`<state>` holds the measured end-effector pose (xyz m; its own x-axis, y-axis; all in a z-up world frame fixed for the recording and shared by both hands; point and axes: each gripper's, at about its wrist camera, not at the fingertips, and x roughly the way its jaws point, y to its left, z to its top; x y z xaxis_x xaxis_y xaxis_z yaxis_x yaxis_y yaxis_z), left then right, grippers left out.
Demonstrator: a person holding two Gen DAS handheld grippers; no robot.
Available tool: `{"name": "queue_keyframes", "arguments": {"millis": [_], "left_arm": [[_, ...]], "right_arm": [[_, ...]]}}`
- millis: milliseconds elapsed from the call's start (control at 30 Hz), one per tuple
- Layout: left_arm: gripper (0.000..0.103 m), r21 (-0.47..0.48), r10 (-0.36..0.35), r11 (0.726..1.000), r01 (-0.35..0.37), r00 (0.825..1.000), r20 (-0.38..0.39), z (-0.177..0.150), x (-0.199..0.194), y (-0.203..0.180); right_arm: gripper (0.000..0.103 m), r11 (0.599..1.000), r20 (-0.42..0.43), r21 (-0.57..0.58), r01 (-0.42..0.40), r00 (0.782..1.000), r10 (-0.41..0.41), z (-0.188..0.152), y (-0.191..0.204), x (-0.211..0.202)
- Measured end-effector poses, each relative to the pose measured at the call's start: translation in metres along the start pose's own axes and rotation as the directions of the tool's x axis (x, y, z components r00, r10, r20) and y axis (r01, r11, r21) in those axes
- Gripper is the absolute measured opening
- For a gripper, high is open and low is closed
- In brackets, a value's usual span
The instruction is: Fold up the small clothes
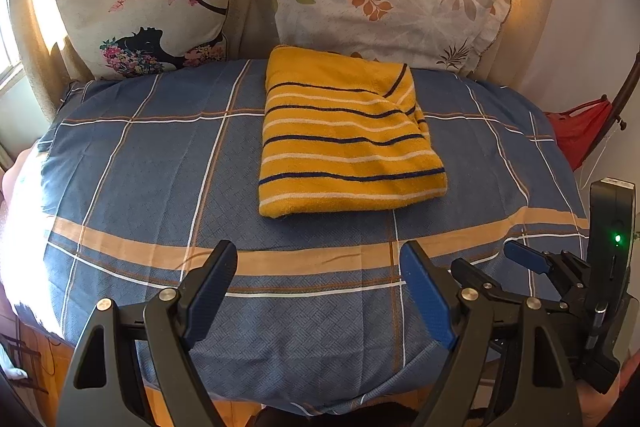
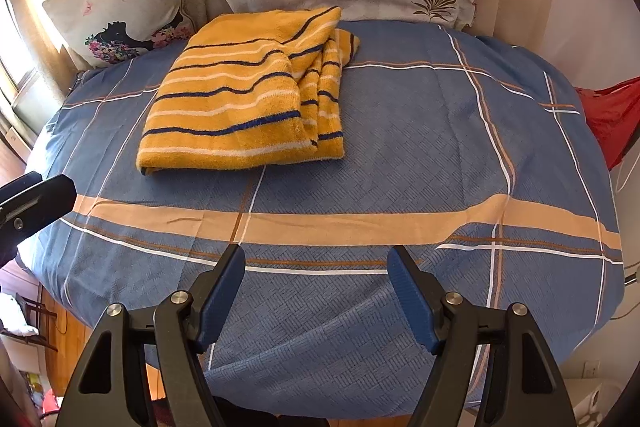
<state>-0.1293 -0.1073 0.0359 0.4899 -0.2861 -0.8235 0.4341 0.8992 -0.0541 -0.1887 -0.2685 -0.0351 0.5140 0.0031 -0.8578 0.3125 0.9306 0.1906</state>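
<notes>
both grippers angle downward side by side, left gripper (image 1: 320, 259) and right gripper (image 2: 316, 263) gaping, empty.

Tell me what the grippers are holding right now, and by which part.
Nothing. Left gripper and right gripper are open over the bedsheet, apart from the folded garment.

Bed (image 1: 160, 163) surface lies bare left, right and near of the folded garment (image 1: 344, 135). Two pillows (image 1: 384, 7) block the far edge.

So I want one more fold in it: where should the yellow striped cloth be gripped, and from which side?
Probably the two near corners of the cloth, approached from the near edge. That edge lies flat and faces both open grippers, left and right; the right side shows loose stacked layers that may slip apart.
</notes>
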Motion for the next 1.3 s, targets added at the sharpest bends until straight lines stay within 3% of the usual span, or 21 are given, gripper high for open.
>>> {"name": "queue_keyframes", "arguments": {"millis": [500,733,867,1000,1067,1300], "left_arm": [[0.083,-0.009,-0.001,1.0,0.001,1.0,0.003,-0.004,-0.002,-0.005],[0.083,-0.029,0.047,0.999,-0.045,0.994,0.095,-0.002,-0.019,-0.004],[0.083,-0.045,0.083,0.996,-0.075,0.977,0.196,0.001,-0.036,-0.002],[0.095,-0.08,0.108,0.993,-0.088,0.949,0.296,0.003,-0.055,0.004],[0.096,-0.097,0.117,0.991,-0.089,0.935,0.334,0.006,-0.064,0.008],[0.101,-0.159,0.196,0.976,-0.146,0.911,0.364,0.018,-0.078,0.018]], "right_arm": [[0.078,1.0,-0.004,-0.018,0.002,1.0,-0.002,-0.004,-0.003,0.0],[0.078,0.999,0.023,-0.032,0.006,1.0,-0.006,-0.004,0.0,-0.006],[0.078,0.999,0.055,-0.05,0.011,0.998,-0.008,-0.002,0.002,-0.012],[0.078,0.998,0.077,-0.069,0.015,0.997,-0.01,0.002,0.005,-0.015],[0.078,0.997,0.086,-0.077,0.014,0.996,-0.007,0.006,0.006,-0.017],[0.078,0.993,0.13,-0.12,0.018,0.992,-0.003,0.024,0.01,-0.024]]}}
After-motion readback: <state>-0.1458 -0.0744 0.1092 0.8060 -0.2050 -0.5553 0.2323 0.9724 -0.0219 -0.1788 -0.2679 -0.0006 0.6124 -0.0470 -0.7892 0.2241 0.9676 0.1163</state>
